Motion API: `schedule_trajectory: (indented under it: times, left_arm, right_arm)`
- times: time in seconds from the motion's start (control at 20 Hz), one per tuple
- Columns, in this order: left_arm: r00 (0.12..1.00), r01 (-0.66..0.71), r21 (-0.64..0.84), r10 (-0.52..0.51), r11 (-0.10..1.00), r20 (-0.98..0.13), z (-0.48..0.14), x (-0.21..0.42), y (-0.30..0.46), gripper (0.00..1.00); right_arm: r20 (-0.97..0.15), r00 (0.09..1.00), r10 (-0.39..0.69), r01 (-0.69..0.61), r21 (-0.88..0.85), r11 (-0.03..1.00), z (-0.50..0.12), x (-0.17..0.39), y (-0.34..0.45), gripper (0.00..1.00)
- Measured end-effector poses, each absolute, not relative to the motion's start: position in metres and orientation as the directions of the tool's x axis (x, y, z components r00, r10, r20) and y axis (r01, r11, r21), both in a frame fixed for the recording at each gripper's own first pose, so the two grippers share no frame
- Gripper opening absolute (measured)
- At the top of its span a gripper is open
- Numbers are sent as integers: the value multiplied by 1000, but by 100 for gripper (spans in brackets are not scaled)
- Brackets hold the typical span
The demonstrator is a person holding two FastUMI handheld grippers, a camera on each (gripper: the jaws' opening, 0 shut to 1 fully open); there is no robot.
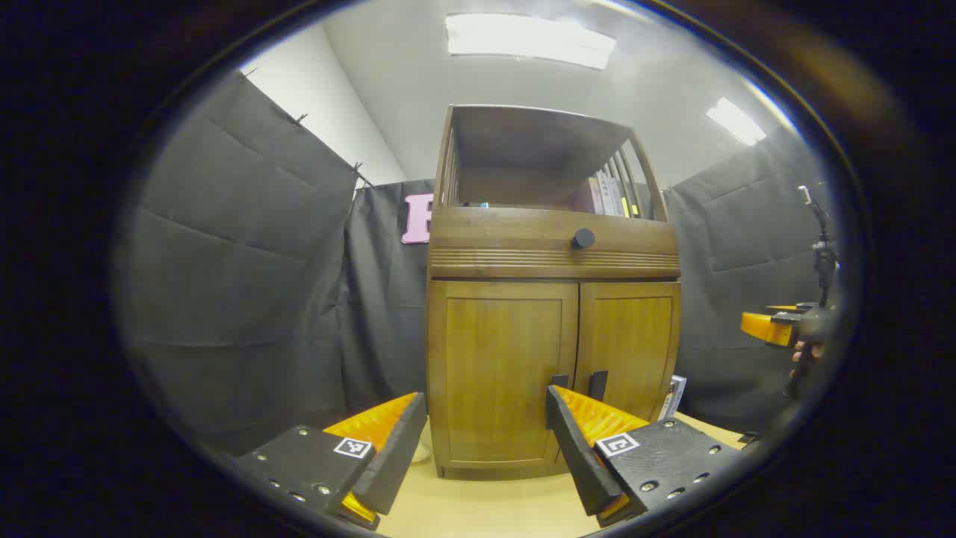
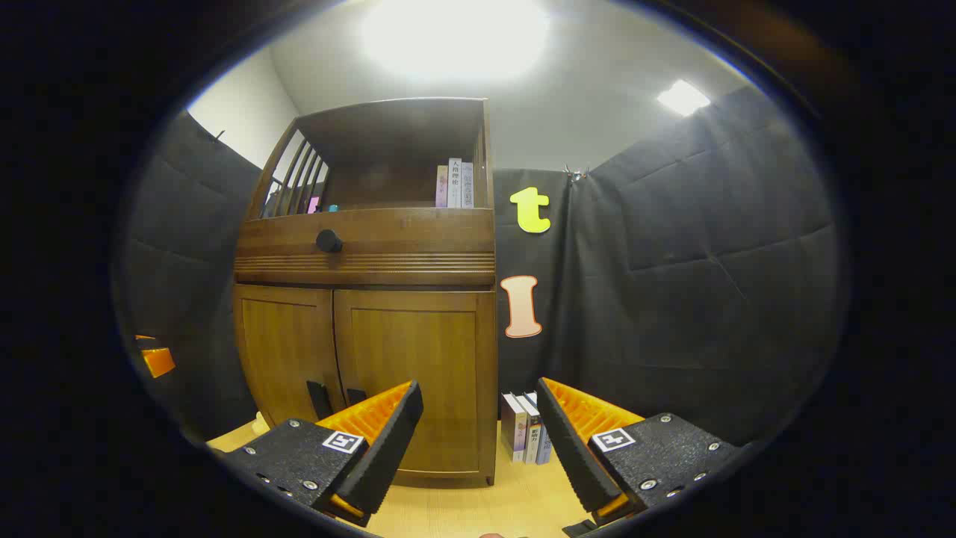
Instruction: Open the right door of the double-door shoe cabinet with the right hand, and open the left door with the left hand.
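Facing the wooden panelled shoe cabinet, both tools gape.

We can't really make out the cabinet's two door handles, since a finger covers their lower ends. The other gripper is cut off at the edge, so its jaws stay unclear.
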State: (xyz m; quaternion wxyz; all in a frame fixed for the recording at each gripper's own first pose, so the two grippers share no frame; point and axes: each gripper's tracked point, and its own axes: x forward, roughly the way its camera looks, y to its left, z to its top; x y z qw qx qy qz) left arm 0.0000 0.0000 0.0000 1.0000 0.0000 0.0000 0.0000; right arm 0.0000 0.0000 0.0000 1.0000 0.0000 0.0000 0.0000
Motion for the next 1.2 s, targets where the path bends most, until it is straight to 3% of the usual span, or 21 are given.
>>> schedule_trajectory:
  times: [0.75,0.8,0.85,0.95,1.0,1.2]
  left_arm:
    - [999,-26,-13,26,1000,-20,-6,-6,2,99]
    - [999,-28,-12,27,1000,-22,-7,-7,3,86]
    - [999,-31,-13,31,999,-25,-12,-14,2,99]
    - [998,-42,-20,41,999,-36,-19,-23,4,99]
    - [998,-48,-20,47,999,-38,-20,-25,6,92]
    - [996,-68,-25,66,997,-52,-29,-29,9,92]
  right_arm:
    - [-34,998,50,-49,16,999,-8,-8,22,95]
    - [-36,998,54,-54,18,998,-8,-8,24,95]
    - [-40,997,59,-58,20,998,-10,-9,25,95]
    - [-50,996,72,-71,23,997,-13,-7,30,95]
    - [-56,995,80,-79,23,997,-13,-6,33,95]
    - [-71,992,107,-105,29,994,-12,7,44,95]
